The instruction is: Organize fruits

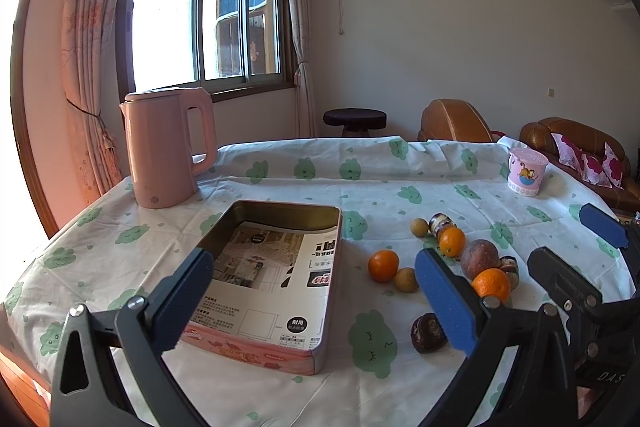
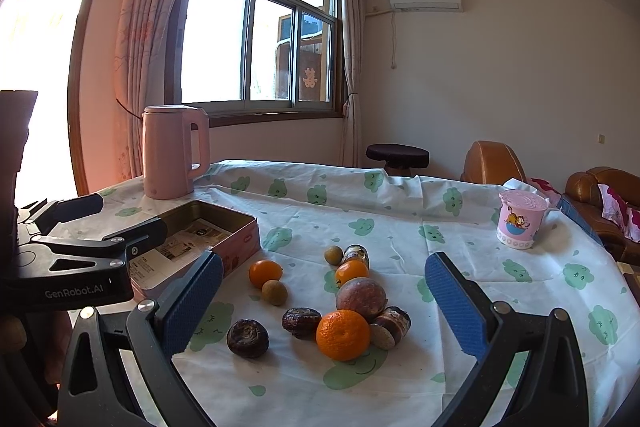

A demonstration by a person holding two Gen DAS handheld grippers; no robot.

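We count three oranges beside the tin box, mid-table, far from edges. Our left gripper and right gripper hover wide open, empty.

— How is the table laid out?
— A kettle is set at the far left, with a tin placed before it.
— And the fruit?
— It is scattered right of the tin, near the front. A cup is found far right, behind it.
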